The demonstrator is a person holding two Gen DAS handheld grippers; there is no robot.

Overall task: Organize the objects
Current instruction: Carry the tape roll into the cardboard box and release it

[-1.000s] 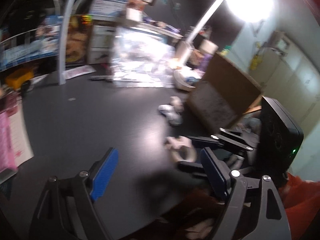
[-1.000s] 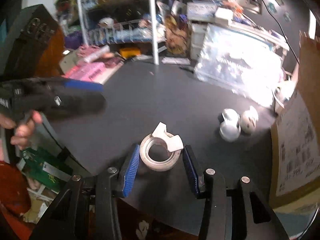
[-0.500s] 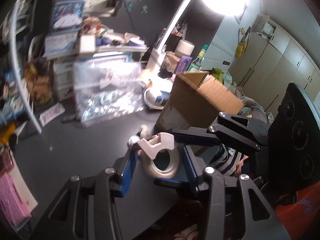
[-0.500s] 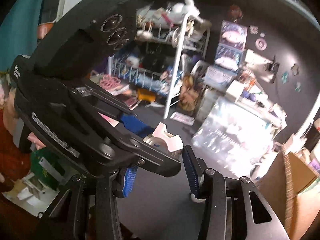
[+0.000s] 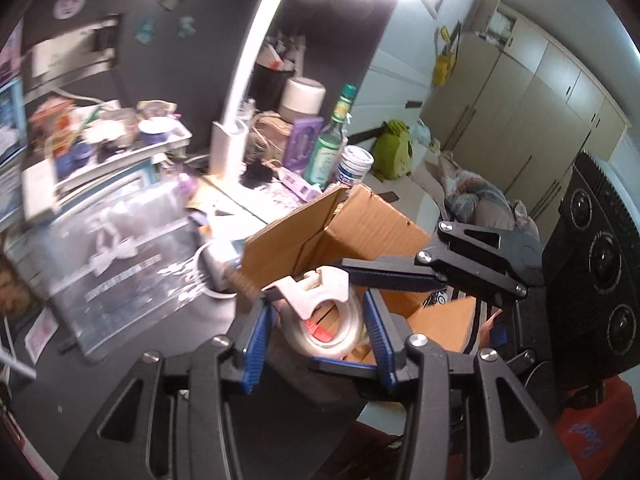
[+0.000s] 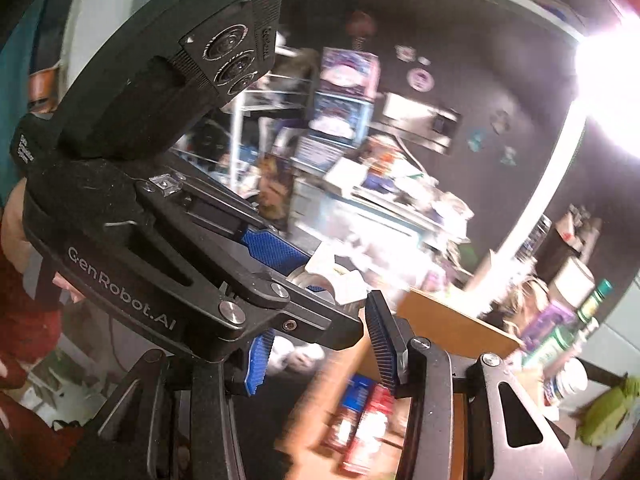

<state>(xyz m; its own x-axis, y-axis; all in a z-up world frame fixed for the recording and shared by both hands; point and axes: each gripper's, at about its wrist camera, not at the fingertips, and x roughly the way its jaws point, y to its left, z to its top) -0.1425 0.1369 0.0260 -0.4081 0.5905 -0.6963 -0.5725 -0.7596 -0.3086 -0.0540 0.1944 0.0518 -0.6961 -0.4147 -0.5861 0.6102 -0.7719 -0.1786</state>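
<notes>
A clear tape roll with a white dispenser handle (image 5: 324, 312) is held in the air above an open cardboard box (image 5: 360, 232). My left gripper (image 5: 318, 332) is shut on the roll, its blue pads against both sides. My right gripper (image 6: 324, 340) crosses it at right angles and its pads also sit around the tape roll (image 6: 332, 280); the left gripper's body hides most of that contact. The box (image 6: 448, 328) shows red and blue packages inside, in the right wrist view.
A white desk lamp (image 5: 240, 92) stands behind the box, with a green bottle (image 5: 330, 140), a white jar (image 5: 354, 164) and a purple box nearby. A clear plastic bag (image 5: 112, 248) lies on the black table (image 5: 48, 392) at left. Shelves of clutter fill the back.
The tape roll has been lifted from the table by the right gripper, the left gripper has closed on it too, and both have carried it over the open box.
</notes>
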